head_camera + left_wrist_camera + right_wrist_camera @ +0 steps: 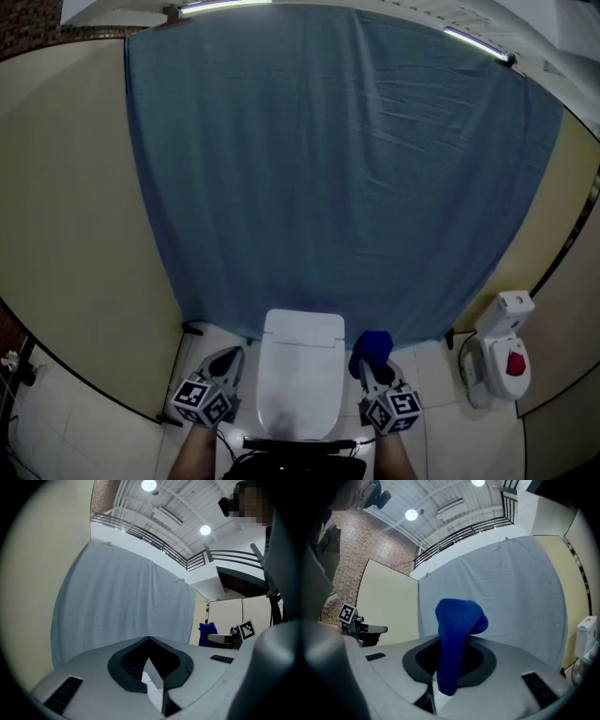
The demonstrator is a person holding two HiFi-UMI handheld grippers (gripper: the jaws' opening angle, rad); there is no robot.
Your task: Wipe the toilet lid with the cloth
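The white toilet, its lid (298, 386) down, stands below me against a blue curtain. My right gripper (372, 373) hangs just right of the toilet, shut on a dark blue cloth (373, 346) that sticks out past its tips. In the right gripper view the cloth (457, 639) stands up between the jaws and droops over. My left gripper (223, 367) is held left of the toilet, its jaws together with nothing in them. In the left gripper view its fingers (152, 679) meet in a wedge. Neither gripper touches the lid.
A blue curtain (337, 169) covers the wall behind the toilet, with cream panels (66, 234) on both sides. A small white fixture with a red button (504, 361) is at the right on the tiled floor. The cistern (302, 327) sits against the curtain.
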